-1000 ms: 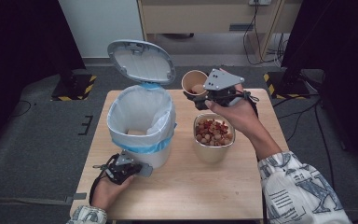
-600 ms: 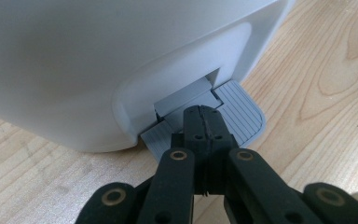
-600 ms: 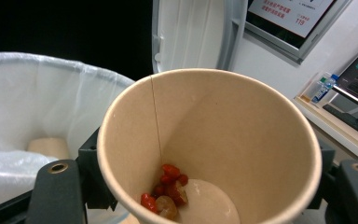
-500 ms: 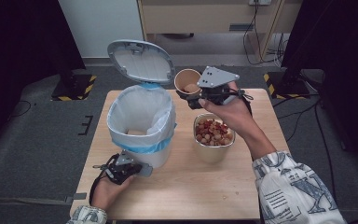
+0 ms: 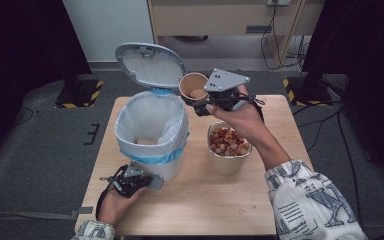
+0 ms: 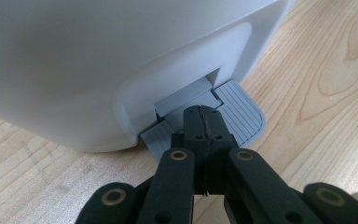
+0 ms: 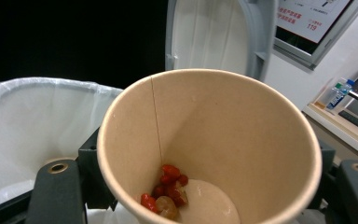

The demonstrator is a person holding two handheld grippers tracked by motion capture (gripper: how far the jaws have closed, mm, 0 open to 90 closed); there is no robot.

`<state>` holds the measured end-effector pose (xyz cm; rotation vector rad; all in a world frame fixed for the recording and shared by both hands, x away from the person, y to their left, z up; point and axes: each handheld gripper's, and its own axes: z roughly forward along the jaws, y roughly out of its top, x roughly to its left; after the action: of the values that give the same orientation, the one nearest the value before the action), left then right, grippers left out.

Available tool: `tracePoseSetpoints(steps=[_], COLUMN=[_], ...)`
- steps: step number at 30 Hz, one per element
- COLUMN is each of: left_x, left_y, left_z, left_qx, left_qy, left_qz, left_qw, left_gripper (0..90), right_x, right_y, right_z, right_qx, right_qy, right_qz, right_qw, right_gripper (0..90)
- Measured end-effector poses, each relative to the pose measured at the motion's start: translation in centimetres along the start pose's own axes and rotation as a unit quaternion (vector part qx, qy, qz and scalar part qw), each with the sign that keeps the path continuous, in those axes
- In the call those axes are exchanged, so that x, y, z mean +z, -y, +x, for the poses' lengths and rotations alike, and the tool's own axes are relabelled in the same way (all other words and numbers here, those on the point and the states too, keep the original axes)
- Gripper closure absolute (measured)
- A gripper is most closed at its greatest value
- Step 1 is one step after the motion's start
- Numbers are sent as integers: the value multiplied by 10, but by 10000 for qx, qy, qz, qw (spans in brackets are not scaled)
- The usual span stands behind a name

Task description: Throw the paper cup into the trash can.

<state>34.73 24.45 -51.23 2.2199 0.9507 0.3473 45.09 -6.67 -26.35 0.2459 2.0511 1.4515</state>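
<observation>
1. My right gripper [image 5: 200,102] is clamped on the cup [image 5: 193,86], held in the air with a few scraps in its bottom.
2. The bin [image 5: 152,132] mouth lies at about 8 o'clock from the cup, near, lid [image 5: 150,65] up.
3. My left gripper [image 5: 132,181], jaws closed and empty, presses the pedal [image 6: 242,114] at the bin's 6 o'clock.
4. My right hand is the nearer for tipping.

Pedal bin [image 5: 152,132] on surface [image 5: 260,210], lid [image 5: 150,64] up at 12. Bowl of snacks [image 5: 228,145] at bin's 3. Paper cup [image 5: 194,86] w/ scraps at bowl's 11, above surface.
</observation>
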Motion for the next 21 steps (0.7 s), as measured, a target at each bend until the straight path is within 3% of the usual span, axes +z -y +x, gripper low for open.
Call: tracePoseSetpoints(steps=[21], left_x=[0], left_y=[0], left_z=[0], left_qx=[2], left_qy=[10], left_qz=[2], left_qw=[10000], left_gripper=[899], right_x=[33], right_y=[-12], right_z=[11], right_qx=[91], right_qy=[-338], right_qz=[-64], right_qw=[9994], right_gripper=[278])
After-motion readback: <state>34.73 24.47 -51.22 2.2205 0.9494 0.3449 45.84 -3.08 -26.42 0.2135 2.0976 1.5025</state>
